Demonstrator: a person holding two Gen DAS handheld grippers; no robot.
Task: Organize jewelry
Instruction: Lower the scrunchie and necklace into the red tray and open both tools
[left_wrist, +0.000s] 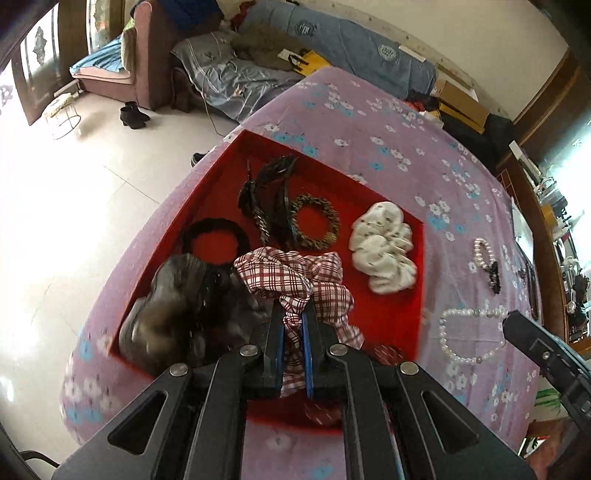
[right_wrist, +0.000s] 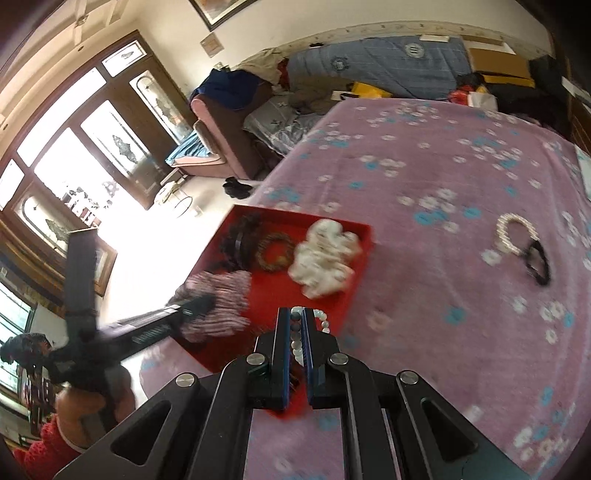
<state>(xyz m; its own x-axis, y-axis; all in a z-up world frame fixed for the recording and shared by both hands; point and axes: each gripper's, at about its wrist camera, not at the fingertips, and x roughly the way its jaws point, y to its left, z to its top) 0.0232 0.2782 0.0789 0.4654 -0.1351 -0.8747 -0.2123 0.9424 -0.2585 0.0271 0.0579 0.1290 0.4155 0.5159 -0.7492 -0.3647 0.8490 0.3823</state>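
Observation:
A red tray (left_wrist: 221, 177) lies on the purple floral bedspread (left_wrist: 369, 129). My left gripper (left_wrist: 293, 314) is shut on a red plaid scrunchie (left_wrist: 295, 273) over the tray's near side. The tray holds a white scrunchie (left_wrist: 384, 247), a leopard hair tie (left_wrist: 315, 221), a black hair tie (left_wrist: 216, 240), black clips (left_wrist: 269, 184) and a dark scrunchie (left_wrist: 177, 302). My right gripper (right_wrist: 295, 314) is shut on a pearl necklace (right_wrist: 321, 319) above the tray's near edge (right_wrist: 354, 280). The necklace also shows in the left wrist view (left_wrist: 458, 332).
A pearl bracelet (right_wrist: 513, 232) with a black clip (right_wrist: 537, 264) lies on the bedspread right of the tray. The bed's left edge drops to a tiled floor (left_wrist: 55, 203). A sofa (left_wrist: 144, 62) and bedding stand beyond.

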